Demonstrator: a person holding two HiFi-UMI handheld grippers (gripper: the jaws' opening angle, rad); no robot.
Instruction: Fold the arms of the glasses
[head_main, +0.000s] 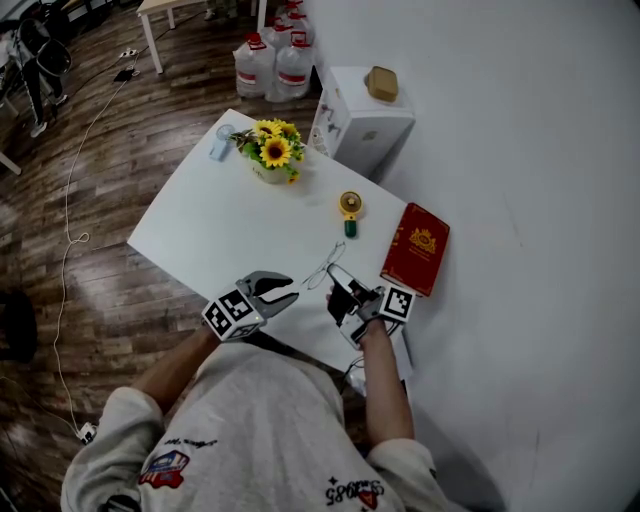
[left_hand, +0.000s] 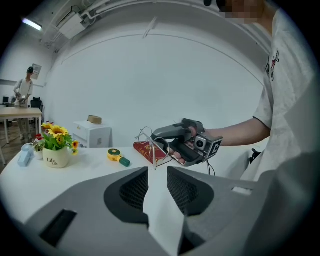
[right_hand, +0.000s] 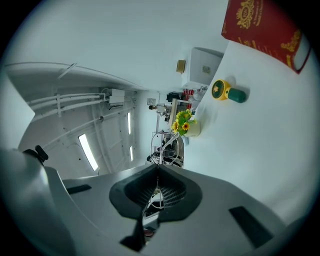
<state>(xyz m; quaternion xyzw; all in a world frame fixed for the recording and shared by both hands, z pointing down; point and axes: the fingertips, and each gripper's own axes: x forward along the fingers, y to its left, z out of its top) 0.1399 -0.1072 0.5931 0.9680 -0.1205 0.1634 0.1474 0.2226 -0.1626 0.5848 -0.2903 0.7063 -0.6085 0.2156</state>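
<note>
Thin wire-framed glasses (head_main: 322, 268) hang just above the white table (head_main: 215, 235), and my right gripper (head_main: 336, 282) is shut on one of their arms. In the right gripper view the frame (right_hand: 167, 145) sticks out beyond the closed jaws (right_hand: 158, 167). My left gripper (head_main: 290, 291) sits just left of the glasses, apart from them, with its jaws a little open and nothing between them. From the left gripper view, a narrow gap shows between its fingertips (left_hand: 157, 171). Beyond them the right gripper (left_hand: 182, 142) holds the glasses (left_hand: 146, 136) up.
A red book (head_main: 415, 248) lies at the table's right edge. A small yellow and green gadget (head_main: 349, 208) and a pot of sunflowers (head_main: 272, 152) stand farther back, with a pale blue object (head_main: 222, 140) beside the pot. A white cabinet (head_main: 365, 120) and water bottles (head_main: 275, 65) stand behind the table.
</note>
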